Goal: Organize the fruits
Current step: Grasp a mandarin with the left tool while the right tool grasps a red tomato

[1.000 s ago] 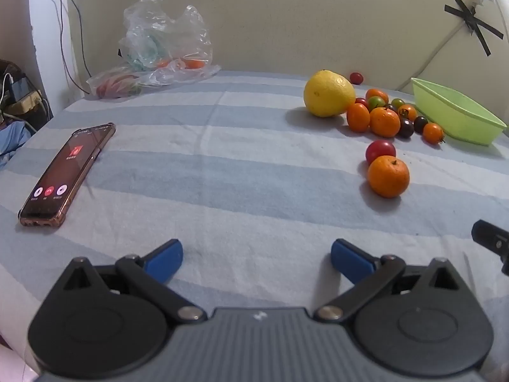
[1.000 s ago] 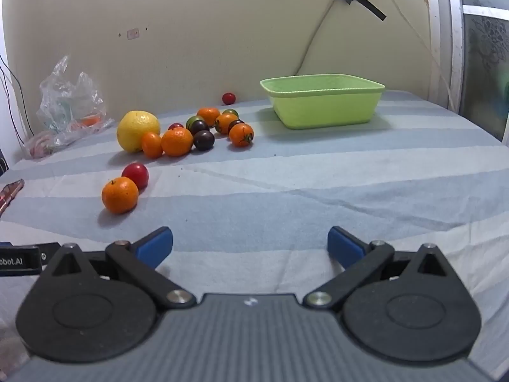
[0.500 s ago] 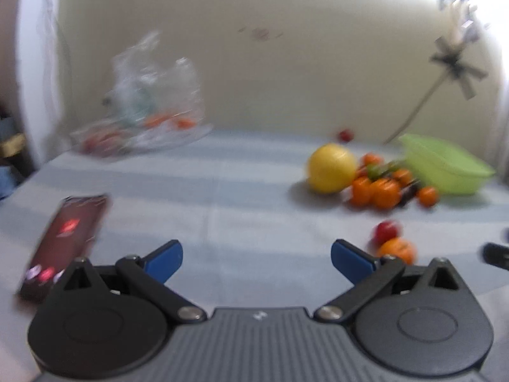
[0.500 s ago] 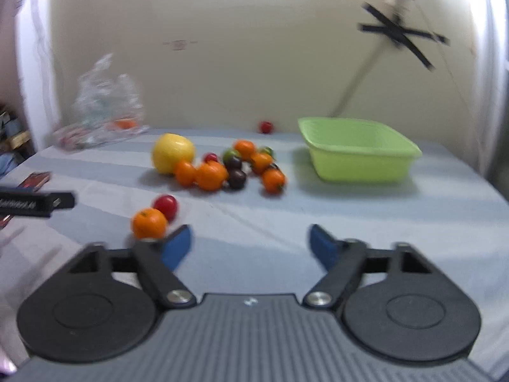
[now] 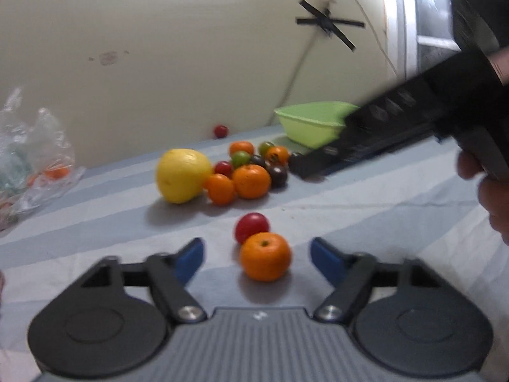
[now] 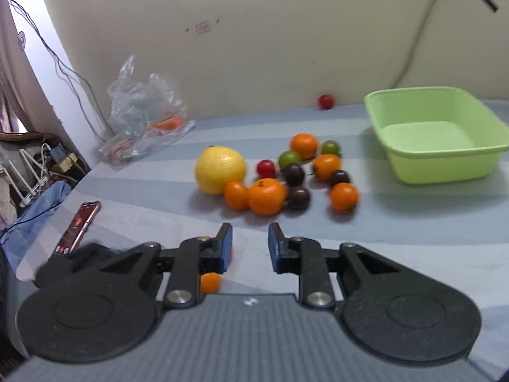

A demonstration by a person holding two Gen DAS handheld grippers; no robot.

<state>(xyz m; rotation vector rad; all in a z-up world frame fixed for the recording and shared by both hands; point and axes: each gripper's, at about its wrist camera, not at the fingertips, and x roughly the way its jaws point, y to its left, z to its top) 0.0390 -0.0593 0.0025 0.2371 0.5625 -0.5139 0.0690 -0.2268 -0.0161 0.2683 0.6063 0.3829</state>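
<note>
An orange mandarin (image 5: 265, 256) lies on the striped cloth between the blue pads of my left gripper (image 5: 257, 259). The jaws are closing and the pads stand clear of the mandarin on both sides. A red tomato (image 5: 251, 227) sits just beyond it. Farther off is a big yellow citrus (image 5: 183, 175) beside a heap of small oranges and tomatoes (image 5: 251, 180). My right gripper (image 6: 249, 245) hovers short of that heap (image 6: 267, 195), shut, with nothing between its pads. The green basin (image 6: 439, 133) stands empty at the right.
A phone (image 6: 79, 222) lies at the left on the cloth, with a crumpled plastic bag (image 6: 143, 117) by the wall. One red tomato (image 6: 326, 101) sits alone against the wall. A hand (image 5: 490, 203) holds the right gripper's black body (image 5: 397, 121) across the right of the left view.
The left view has swung right, so the mandarin now lies between its narrowing jaws and the phone is out of sight. The right gripper rose, moved toward the heap, and its jaws closed.
</note>
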